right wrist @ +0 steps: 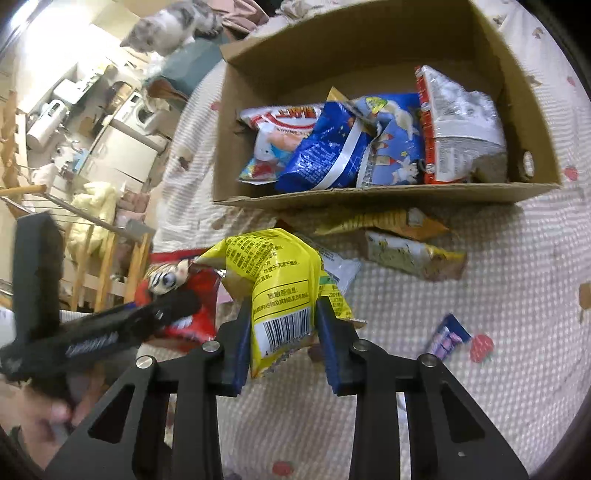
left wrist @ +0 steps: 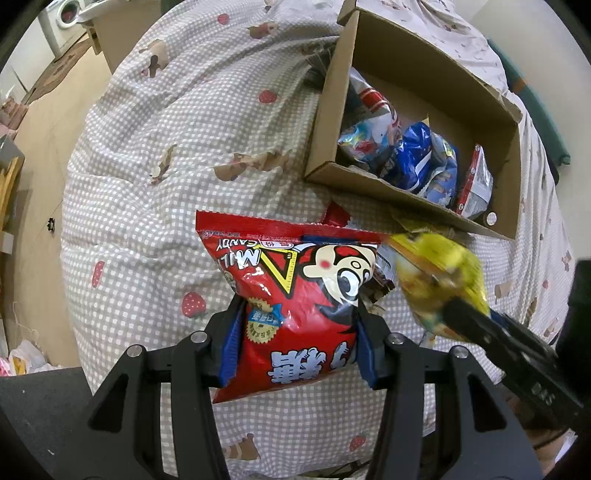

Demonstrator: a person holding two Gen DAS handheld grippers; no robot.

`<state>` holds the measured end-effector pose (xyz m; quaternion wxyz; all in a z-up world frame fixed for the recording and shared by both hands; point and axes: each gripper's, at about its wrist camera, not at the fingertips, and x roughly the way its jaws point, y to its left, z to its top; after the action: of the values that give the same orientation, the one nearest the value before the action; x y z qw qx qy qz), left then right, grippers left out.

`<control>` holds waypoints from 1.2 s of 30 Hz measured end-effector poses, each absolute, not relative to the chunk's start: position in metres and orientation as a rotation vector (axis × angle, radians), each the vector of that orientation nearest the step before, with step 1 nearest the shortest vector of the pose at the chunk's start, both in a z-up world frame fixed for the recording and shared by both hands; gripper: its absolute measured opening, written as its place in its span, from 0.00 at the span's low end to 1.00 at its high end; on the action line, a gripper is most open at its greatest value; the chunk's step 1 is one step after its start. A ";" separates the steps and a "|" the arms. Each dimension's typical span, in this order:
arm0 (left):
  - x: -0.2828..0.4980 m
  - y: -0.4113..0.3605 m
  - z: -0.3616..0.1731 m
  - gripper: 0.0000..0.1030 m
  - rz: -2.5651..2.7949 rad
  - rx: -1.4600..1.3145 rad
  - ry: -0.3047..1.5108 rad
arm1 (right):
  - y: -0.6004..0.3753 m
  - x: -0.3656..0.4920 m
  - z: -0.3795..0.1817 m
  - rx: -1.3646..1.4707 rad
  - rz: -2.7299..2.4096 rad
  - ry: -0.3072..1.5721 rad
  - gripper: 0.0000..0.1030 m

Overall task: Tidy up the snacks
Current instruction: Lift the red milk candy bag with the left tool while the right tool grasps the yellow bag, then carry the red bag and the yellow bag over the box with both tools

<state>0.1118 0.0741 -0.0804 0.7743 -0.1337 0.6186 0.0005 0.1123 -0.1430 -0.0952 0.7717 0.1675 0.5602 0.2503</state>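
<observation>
Lived-in home bedroom: checked strawberry-print quilted bed (left wrist: 177, 122), white front-loading washing machine (left wrist: 66, 18), grey-and-white cat (right wrist: 170, 27), wooden drying rack (right wrist: 92, 258).

- The left gripper (left wrist: 297, 328) has its blue-padded fingers (left wrist: 232, 343) pressed against either side of a red candy bag (left wrist: 288, 295).
- The right gripper (right wrist: 282, 332) pinches a yellow snack bag (right wrist: 280, 280) between its blue pads (right wrist: 242, 343).
- Both grippers sit close together, side by side.
- A hand (right wrist: 44, 410), blurred, grips the left tool's handle.
</observation>
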 end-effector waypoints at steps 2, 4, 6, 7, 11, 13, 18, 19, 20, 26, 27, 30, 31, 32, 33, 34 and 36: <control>0.110 0.073 -0.079 0.46 0.005 -0.276 1.333 | -0.152 0.105 -0.093 0.387 0.546 1.207 0.33; 0.108 0.072 -0.079 0.46 0.010 -0.262 1.331 | -0.158 0.100 -0.091 0.399 0.549 1.199 0.33; 0.107 0.072 -0.079 0.46 0.011 -0.255 1.329 | -0.165 0.095 -0.087 0.420 0.553 1.187 0.33; 0.106 0.072 -0.078 0.46 0.014 -0.250 1.325 | -0.169 0.094 -0.084 0.436 0.559 1.181 0.33; 0.102 0.074 -0.073 0.45 0.011 -0.274 1.312 | -0.183 0.088 -0.070 0.523 0.608 1.149 0.33; 0.102 0.074 -0.067 0.45 0.013 -0.260 1.287 | -0.191 0.087 -0.057 0.538 0.626 1.103 0.33; 0.108 0.067 -0.043 0.45 -0.004 -0.228 1.217 | -0.206 0.093 -0.026 0.507 0.622 1.002 0.33; 0.111 0.064 -0.037 0.45 -0.010 -0.217 1.200 | -0.209 0.094 -0.023 0.504 0.616 0.991 0.33; 0.114 0.062 -0.032 0.45 -0.015 -0.212 1.190 | -0.212 0.097 -0.019 0.496 0.606 0.977 0.33; 0.141 0.048 -0.007 0.45 -0.043 -0.164 1.127 | -0.227 0.121 -0.003 0.467 0.566 0.897 0.33; 0.145 0.046 -0.004 0.45 -0.046 -0.157 1.120 | -0.229 0.125 0.000 0.466 0.564 0.887 0.33; 0.163 0.037 0.007 0.45 -0.062 -0.137 1.088 | -0.231 0.144 0.001 0.462 0.545 0.870 0.33; 0.170 0.033 0.010 0.45 -0.067 -0.123 1.075 | -0.232 0.148 0.002 0.461 0.544 0.866 0.33; 0.176 0.029 0.013 0.45 -0.071 -0.109 1.061 | -0.233 0.154 0.002 0.455 0.539 0.862 0.33; 0.183 0.026 0.014 0.45 -0.077 -0.096 1.050 | -0.233 0.159 0.001 0.447 0.531 0.858 0.33; 0.189 0.022 0.015 0.46 -0.081 -0.084 1.041 | -0.233 0.166 0.001 0.436 0.524 0.851 0.33; 0.200 0.016 0.015 0.45 -0.085 -0.074 1.033 | -0.232 0.177 -0.001 0.409 0.510 0.842 0.33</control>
<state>0.2000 0.0162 0.0150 0.8681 -0.0352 0.4935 -0.0408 0.1773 -0.2323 -0.0012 0.8611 0.1951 0.4015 0.2432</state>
